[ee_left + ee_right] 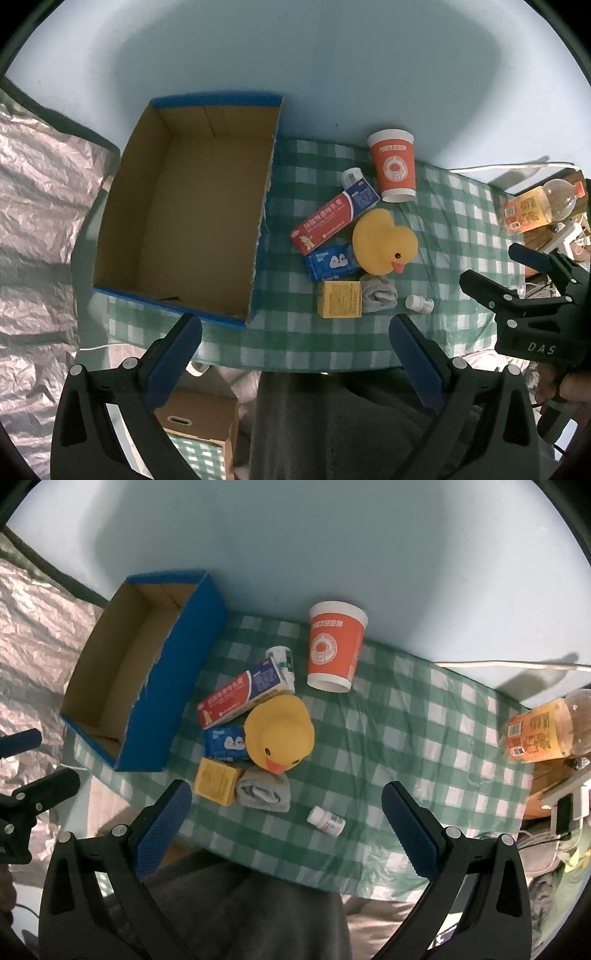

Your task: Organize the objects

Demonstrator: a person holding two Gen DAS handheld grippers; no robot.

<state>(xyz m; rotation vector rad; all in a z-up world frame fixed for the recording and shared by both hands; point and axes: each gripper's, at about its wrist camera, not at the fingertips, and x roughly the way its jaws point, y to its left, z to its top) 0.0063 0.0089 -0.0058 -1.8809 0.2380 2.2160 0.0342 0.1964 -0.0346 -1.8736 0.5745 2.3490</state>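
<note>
Hovering over the checked cloth (406, 716), left gripper (295, 332) and right gripper (286, 799): both spread wide, holding nothing. Duck (279, 731), cup (334, 648), cartons, sock (264, 790), vial (327, 821) lie beside the box (192, 218).

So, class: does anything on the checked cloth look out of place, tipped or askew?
Yes. The small white bottle lies on its side, apart from the heap. The red box rests askew, partly on another box. The cup stands upright.
</note>
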